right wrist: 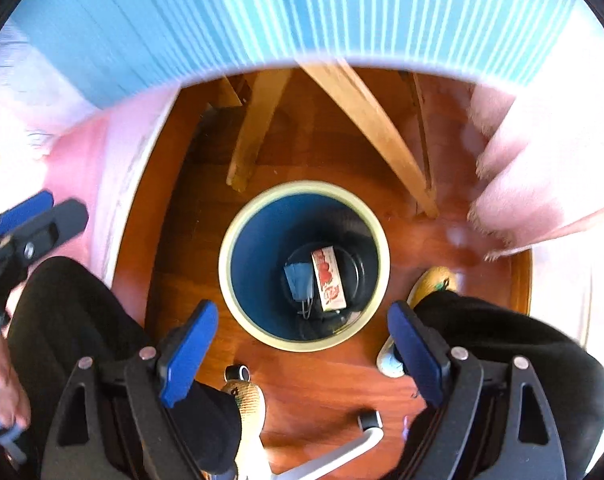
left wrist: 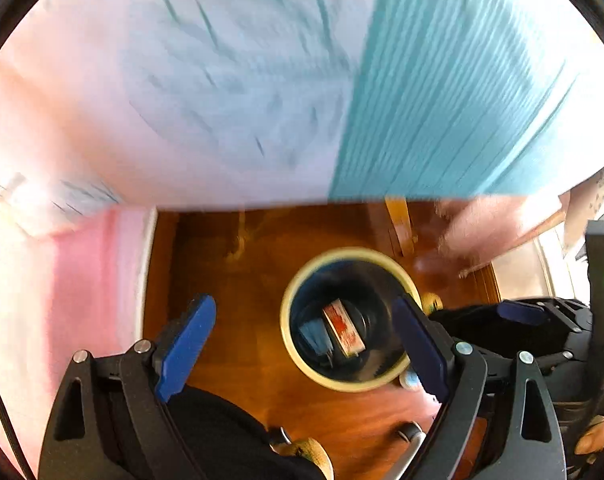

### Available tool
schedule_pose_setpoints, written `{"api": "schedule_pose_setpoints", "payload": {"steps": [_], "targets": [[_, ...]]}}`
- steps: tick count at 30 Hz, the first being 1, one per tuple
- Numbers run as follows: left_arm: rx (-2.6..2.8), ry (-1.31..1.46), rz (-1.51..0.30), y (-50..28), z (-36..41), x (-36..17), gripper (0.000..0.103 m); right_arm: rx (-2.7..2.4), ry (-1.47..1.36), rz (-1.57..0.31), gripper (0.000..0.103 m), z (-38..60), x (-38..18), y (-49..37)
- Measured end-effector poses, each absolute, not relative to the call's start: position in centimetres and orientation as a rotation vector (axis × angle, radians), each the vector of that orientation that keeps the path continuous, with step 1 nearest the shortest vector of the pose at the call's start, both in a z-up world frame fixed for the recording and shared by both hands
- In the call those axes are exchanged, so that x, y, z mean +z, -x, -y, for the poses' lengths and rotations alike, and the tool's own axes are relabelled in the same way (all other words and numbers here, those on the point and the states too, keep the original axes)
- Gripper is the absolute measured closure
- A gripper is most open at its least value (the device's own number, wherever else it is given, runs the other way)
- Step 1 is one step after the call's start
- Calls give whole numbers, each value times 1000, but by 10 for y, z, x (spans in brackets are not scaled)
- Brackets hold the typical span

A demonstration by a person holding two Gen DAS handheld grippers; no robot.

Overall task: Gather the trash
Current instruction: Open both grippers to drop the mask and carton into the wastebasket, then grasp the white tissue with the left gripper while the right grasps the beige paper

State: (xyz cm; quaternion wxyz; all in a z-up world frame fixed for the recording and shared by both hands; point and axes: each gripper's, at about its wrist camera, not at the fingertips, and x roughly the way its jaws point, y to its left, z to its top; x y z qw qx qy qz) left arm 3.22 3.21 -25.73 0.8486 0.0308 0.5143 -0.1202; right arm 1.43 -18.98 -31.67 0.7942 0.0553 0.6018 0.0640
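A round bin with a cream rim (left wrist: 286,322) (right wrist: 224,268) and a dark blue inside stands on the wooden floor below both grippers. At its bottom lie a red-and-white packet (left wrist: 343,328) (right wrist: 329,280) and a crumpled blue face mask (left wrist: 314,337) (right wrist: 299,281). My left gripper (left wrist: 303,346) hangs open above the bin's near edge with nothing between its blue pads. My right gripper (right wrist: 303,342) is open and empty too, over the bin's near rim. The right gripper's fingers (left wrist: 521,312) show at the right of the left wrist view, and the left gripper's fingers (right wrist: 58,220) at the left edge of the right wrist view.
A table edge with a blue striped cloth (right wrist: 262,12) (left wrist: 441,100) overhangs the far side. Wooden legs (right wrist: 373,120) stand behind the bin. Pink fabric (right wrist: 541,184) hangs at both sides. The person's black trouser legs (right wrist: 70,312), feet and chair casters (right wrist: 238,371) crowd the near floor.
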Motion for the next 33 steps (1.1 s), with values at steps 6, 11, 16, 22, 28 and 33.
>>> {"api": "schedule_pose_setpoints", "payload": {"steps": [6, 11, 16, 22, 28, 33], "targets": [[-266, -47, -964, -33, -42, -192, 14, 210, -15, -1198, 15, 179, -258, -1], [-308, -6, -885, -30, -50, -132, 14, 257, 36, -1082, 15, 173, -201, 8], [-320, -14, -788, -24, -52, -79, 14, 283, 85, -934, 15, 170, -135, 13], [-301, -38, -735, -25, -48, -38, 14, 249, 86, -798, 15, 176, -74, 5], [-260, -21, -696, -41, -54, -6, 14, 159, 141, -683, 15, 174, -28, -13], [-262, 40, -738, -73, -71, 6, 14, 86, 144, -653, 15, 181, -7, -42]]}}
